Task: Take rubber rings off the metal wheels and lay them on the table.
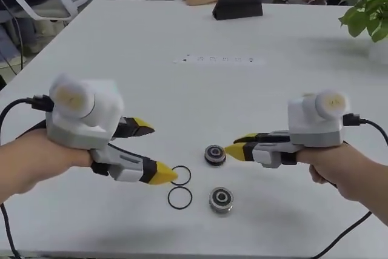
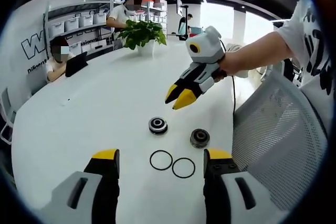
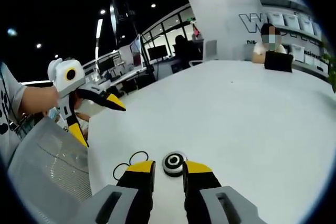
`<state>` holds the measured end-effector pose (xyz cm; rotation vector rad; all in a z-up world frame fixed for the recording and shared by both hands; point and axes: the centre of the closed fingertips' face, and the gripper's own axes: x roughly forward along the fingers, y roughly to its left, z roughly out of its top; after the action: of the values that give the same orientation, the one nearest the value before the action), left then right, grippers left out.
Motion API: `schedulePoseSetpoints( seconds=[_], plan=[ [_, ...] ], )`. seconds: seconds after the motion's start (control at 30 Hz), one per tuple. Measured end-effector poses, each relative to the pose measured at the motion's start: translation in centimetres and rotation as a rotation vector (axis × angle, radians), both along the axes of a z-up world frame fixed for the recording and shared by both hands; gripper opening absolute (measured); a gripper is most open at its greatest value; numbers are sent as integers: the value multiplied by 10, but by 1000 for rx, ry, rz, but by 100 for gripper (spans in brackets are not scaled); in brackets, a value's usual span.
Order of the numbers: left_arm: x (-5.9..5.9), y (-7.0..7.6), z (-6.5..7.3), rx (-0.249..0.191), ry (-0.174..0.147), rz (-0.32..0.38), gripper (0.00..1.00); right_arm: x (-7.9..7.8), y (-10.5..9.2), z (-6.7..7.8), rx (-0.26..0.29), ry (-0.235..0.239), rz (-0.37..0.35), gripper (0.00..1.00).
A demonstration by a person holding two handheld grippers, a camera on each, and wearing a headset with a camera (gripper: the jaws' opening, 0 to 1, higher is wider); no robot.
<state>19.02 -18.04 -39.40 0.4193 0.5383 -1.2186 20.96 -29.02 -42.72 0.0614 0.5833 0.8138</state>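
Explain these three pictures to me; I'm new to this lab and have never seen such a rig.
No robot here: a person holds a two-jaw gripper in each hand. The head view comes from a headset camera; the two round views come from cameras riding on the grippers. The left gripper stands wide open; the right gripper is only narrowly open, its tips beside one metal wheel. A second wheel and two black rubber rings lie on the white table. Neither gripper holds anything.
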Motion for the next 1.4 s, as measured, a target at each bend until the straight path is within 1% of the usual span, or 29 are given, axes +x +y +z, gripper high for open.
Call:
schedulePoseSetpoints(
  seconds=[0.13,0.23,0.4,0.6,1.2,1.4],
  plan=[
    [4,-3,-2,1,7,-1,62,1,-3,-3,-4,-2,-2,19],
    [6,-5,-4,-1,19,3,60,2,-5,-6,-10,-1,-1,20],
    [12,-8,-8,2,21,6,59,3,-8,-12,-23,-9,-3,21],
    [14,-14,-11,0,31,3,57,3,-7,-18,-42,-13,12,22],
    [23,-29,-20,-3,37,-2,52,4,-3,-30,-63,-16,44,24],
    [27,-39,-20,-7,34,-9,50,3,-2,-35,-72,-13,48,24]
  ],
)
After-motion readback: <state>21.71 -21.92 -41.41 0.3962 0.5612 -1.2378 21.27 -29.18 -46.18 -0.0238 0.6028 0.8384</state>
